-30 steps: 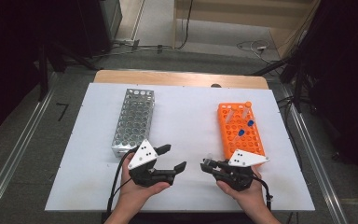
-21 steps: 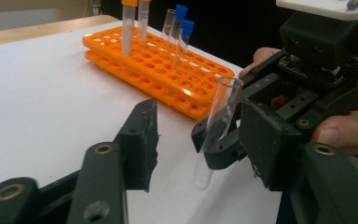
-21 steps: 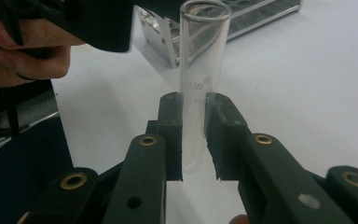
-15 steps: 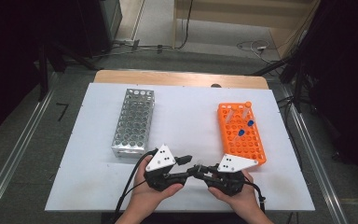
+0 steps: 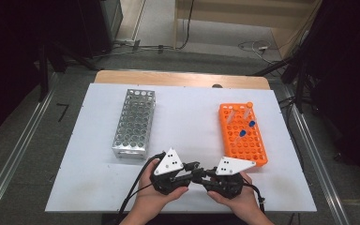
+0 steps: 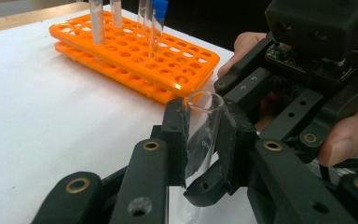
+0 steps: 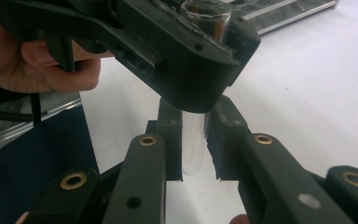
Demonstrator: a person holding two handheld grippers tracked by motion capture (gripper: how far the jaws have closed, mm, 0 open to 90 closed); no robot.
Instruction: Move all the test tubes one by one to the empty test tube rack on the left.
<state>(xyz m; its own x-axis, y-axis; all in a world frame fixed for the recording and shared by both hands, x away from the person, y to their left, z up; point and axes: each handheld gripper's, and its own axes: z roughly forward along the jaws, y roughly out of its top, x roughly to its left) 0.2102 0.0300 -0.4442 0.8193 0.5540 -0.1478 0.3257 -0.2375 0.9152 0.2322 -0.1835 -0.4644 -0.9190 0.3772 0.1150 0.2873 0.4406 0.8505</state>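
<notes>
Both tongs, left [image 6: 204,140] and right [image 7: 193,140], clamp one clear tube [image 6: 200,135]; its faint print is unreadable.

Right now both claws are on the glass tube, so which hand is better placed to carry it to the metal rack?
Left. The left claw grips the tube near its open top and sits nearer the metal rack.
</notes>
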